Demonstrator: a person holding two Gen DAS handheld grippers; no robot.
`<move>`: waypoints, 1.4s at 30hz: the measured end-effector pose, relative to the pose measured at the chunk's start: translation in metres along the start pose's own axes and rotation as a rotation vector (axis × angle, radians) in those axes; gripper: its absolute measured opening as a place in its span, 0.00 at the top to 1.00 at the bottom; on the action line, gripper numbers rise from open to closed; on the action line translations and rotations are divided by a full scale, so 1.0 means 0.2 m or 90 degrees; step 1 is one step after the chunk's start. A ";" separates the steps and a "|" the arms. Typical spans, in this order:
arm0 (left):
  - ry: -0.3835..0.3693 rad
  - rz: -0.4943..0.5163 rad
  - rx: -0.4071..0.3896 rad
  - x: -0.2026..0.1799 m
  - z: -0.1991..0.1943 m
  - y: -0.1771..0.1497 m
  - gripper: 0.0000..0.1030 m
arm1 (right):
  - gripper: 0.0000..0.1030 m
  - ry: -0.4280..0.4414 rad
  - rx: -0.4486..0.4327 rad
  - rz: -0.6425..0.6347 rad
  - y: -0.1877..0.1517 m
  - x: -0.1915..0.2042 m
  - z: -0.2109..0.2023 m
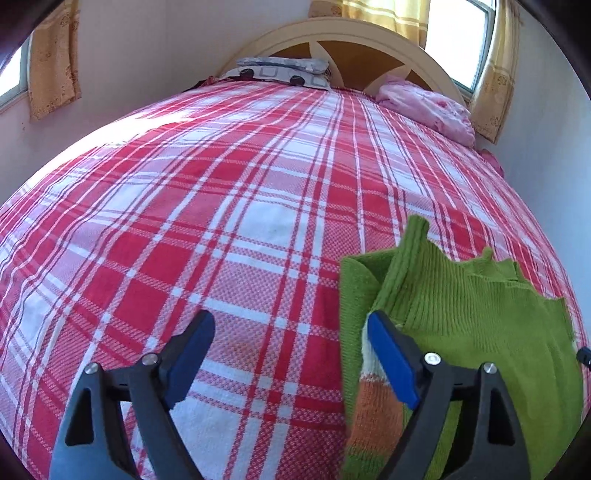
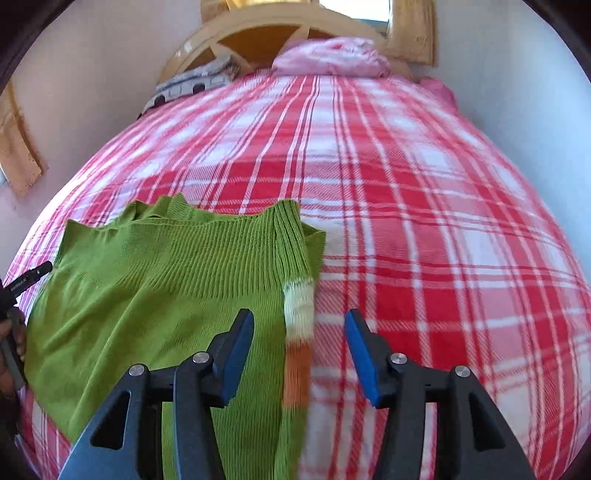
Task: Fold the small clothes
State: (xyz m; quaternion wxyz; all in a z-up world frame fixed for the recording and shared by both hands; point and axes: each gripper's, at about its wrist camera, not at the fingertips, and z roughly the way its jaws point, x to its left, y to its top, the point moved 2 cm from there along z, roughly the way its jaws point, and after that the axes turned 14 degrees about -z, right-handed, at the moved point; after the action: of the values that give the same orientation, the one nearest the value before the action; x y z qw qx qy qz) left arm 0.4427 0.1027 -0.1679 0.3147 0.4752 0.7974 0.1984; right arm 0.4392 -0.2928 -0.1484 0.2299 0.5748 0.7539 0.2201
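A: Where's the garment?

B: Green sweater [image 2: 155, 295] lies flat on the bed [image 2: 424, 229], on the red-and-white plaid cover. Ribbed neck points toward the headboard [image 2: 258, 22]. One sleeve with white and orange stripes [image 2: 299, 332] is laid along the sweater's right edge in the right wrist view.

A: Left hand-held gripper?

B: The left hand-held gripper [image 1: 291, 354] has its jaws spread wide, nothing between the pads but plaid cover. Its right blue pad [image 1: 391, 362] sits over the sweater's edge by the striped sleeve; can't tell if it touches the knit. The other pad is over bare cover.

A: Right one?

B: The right hand-held gripper [image 2: 299, 350] is partly open, holding nothing. The striped sleeve shows in the gap between the jaws, but the pads stand clear of it on both sides. Left pad [image 2: 236, 354] is over the green body, right pad over the plaid. Sleeve looks motion-blurred in this view.

A: Anything else in view?

B: Patterned pillow [image 1: 284, 70] and a pink bundle of fabric [image 1: 428, 107] at the head of the bed, well apart from the sweater. Yellow curtains [image 1: 55, 62] at the windows. In the right wrist view, the far left edge shows part of the other tool and a hand [image 2: 11, 339] on it.
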 end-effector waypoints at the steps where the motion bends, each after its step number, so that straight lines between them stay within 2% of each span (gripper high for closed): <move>1: -0.006 -0.009 0.000 0.03 -0.03 -0.01 0.15 | 0.49 0.018 -0.017 -0.006 -0.04 0.01 -0.06; 3: -0.016 -0.004 0.000 0.06 -0.07 -0.05 0.15 | 0.49 0.067 -0.039 -0.036 -0.12 0.06 -0.17; 5: -0.012 0.013 0.004 0.06 -0.10 -0.09 0.15 | 0.49 0.080 -0.026 -0.091 -0.21 0.17 -0.21; 8: -0.009 0.039 0.015 0.06 -0.13 -0.14 0.15 | 0.49 0.057 0.032 -0.103 -0.36 0.23 -0.16; 10: -0.003 0.055 0.010 0.05 -0.14 -0.16 0.15 | 0.49 0.019 0.028 -0.118 -0.44 0.25 -0.19; 12: -0.004 0.059 0.006 0.05 -0.16 -0.18 0.15 | 0.49 0.013 0.037 -0.103 -0.47 0.25 -0.21; 16: -0.005 0.051 -0.001 0.08 -0.18 -0.20 0.15 | 0.49 -0.015 0.070 -0.134 -0.45 0.29 -0.25; 17: -0.004 0.049 -0.004 0.08 -0.18 -0.20 0.14 | 0.49 -0.027 0.066 -0.138 -0.44 0.28 -0.27; 19: -0.002 0.049 -0.011 0.09 -0.18 -0.20 0.14 | 0.49 -0.051 0.022 -0.153 -0.37 0.33 -0.33; 22: 0.007 0.048 -0.005 0.09 -0.16 -0.20 0.10 | 0.49 -0.020 -0.009 -0.146 -0.27 0.42 -0.32; 24: 0.012 0.044 -0.003 0.09 -0.15 -0.20 0.07 | 0.49 -0.009 0.003 -0.130 -0.24 0.44 -0.24; 28: 0.003 0.025 0.006 0.12 -0.15 -0.19 0.05 | 0.49 0.005 0.047 -0.103 -0.32 0.47 -0.11; 35: 0.011 0.028 0.012 0.12 -0.14 -0.21 0.05 | 0.49 0.010 0.035 -0.090 -0.43 0.50 -0.19; 42: 0.007 0.017 0.020 0.16 -0.16 -0.23 0.05 | 0.49 -0.044 0.025 -0.109 -0.38 0.56 -0.23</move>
State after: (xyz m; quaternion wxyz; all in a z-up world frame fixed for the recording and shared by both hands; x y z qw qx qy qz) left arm 0.3795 0.1088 -0.1837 0.3000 0.4895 0.7959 0.1922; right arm 0.3279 -0.2052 -0.1672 0.2622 0.5201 0.7960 0.1649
